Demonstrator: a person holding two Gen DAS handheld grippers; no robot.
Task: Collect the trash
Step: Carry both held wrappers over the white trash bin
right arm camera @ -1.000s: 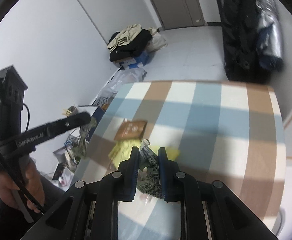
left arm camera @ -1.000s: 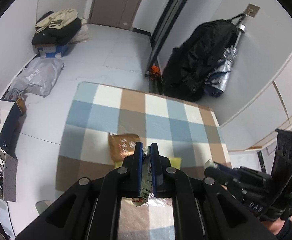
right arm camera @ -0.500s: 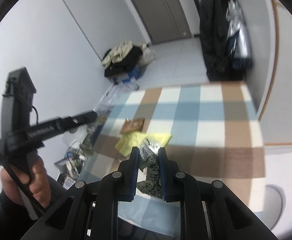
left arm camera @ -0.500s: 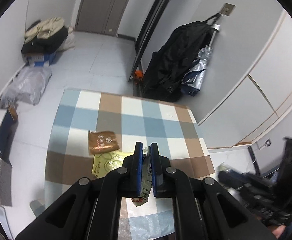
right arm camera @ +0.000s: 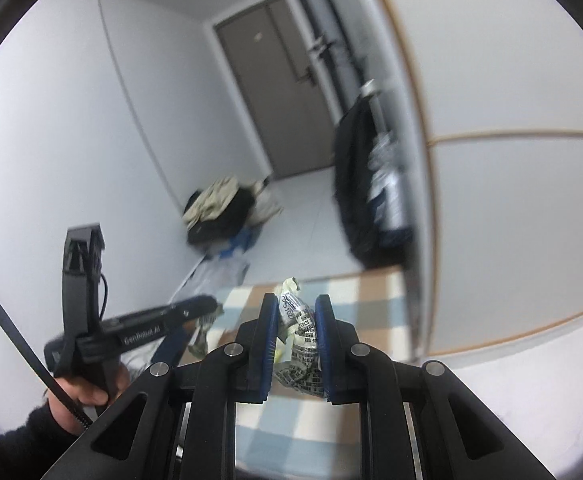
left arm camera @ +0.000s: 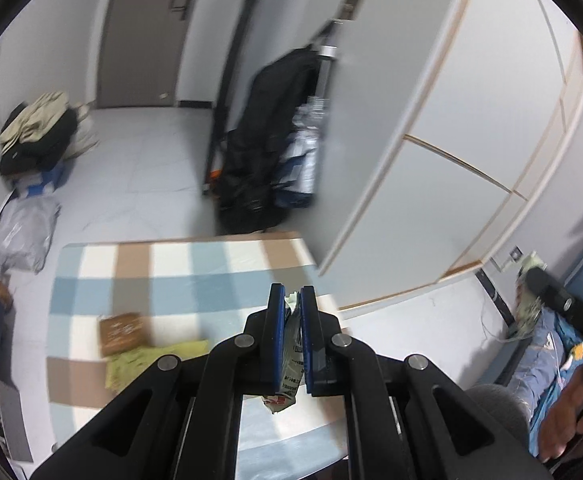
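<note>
My left gripper [left arm camera: 291, 300] is shut on a flat pale green wrapper [left arm camera: 289, 356] and holds it high above the checked table [left arm camera: 195, 276]. My right gripper [right arm camera: 296, 308] is shut on a crumpled printed wrapper [right arm camera: 299, 344], also lifted above the table [right arm camera: 375, 300]. A brown packet [left arm camera: 121, 332] and a yellow-green wrapper [left arm camera: 147, 364] lie on the table's left part. The left gripper also shows in the right wrist view [right arm camera: 207, 304], held by a hand, with its wrapper hanging from it.
A white cabinet [left arm camera: 431, 160] stands right of the table. A black bag [left arm camera: 267, 152] hangs beside it. Clothes and a box [left arm camera: 39, 136] and a grey plastic bag [left arm camera: 19, 236] lie on the floor at left. A door [right arm camera: 287, 96] is at the back.
Both grippers have risen and pulled back from the table with their wrappers still held. The views have tilted up and swung right, so the table looks smaller and the cabinet fills more.
</note>
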